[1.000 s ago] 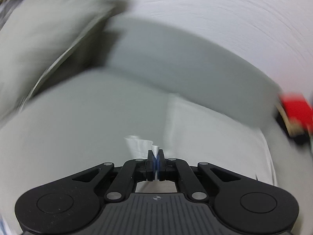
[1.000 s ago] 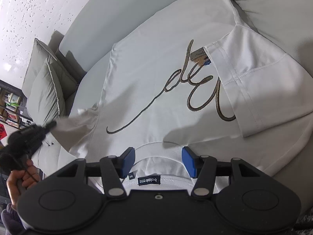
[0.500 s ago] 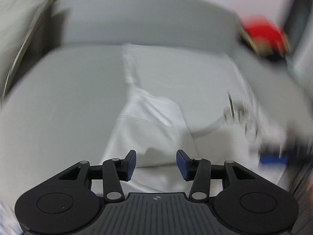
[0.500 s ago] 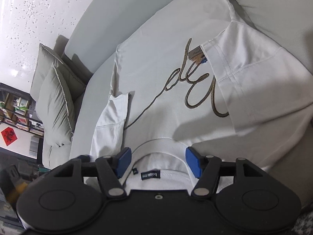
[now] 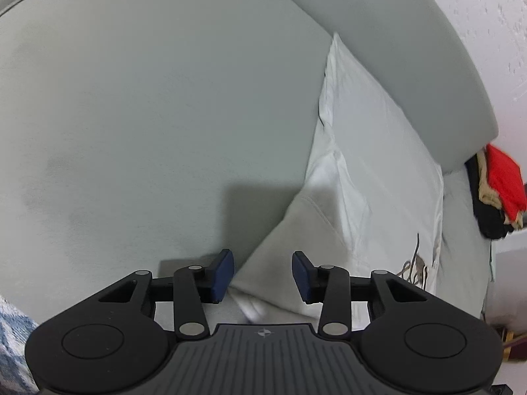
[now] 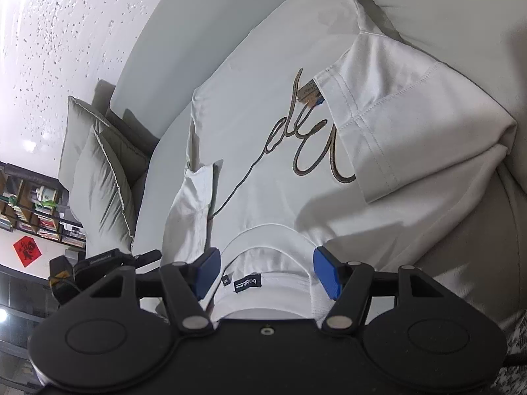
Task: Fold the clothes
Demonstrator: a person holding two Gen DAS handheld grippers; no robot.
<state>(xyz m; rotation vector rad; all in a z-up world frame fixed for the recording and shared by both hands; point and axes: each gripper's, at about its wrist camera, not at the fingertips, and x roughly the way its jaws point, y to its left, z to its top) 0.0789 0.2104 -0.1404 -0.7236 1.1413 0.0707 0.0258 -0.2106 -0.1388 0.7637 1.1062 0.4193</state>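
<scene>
A white T-shirt (image 6: 263, 125) with a gold script print lies flat on a grey sofa seat, both sleeves folded inward onto the body. My right gripper (image 6: 265, 275) is open just above the collar and its black label (image 6: 247, 284). In the left wrist view the same T-shirt (image 5: 359, 164) stretches away at the right, and my left gripper (image 5: 263, 275) is open over the folded left sleeve (image 5: 290, 253) near the shoulder edge. Neither gripper holds anything.
The bare sofa seat (image 5: 148, 115) fills the left side, with the backrest (image 5: 411, 49) behind. Two grey cushions (image 6: 98, 171) lean at the sofa's end. A red and black pile of clothes (image 5: 497, 191) sits past the shirt. Shelves (image 6: 29, 207) stand farther off.
My left gripper, shut on the left sleeve a second ago, laid it over the shirt, opened and now hovers over that fold. My right gripper stayed open by the collar.
</scene>
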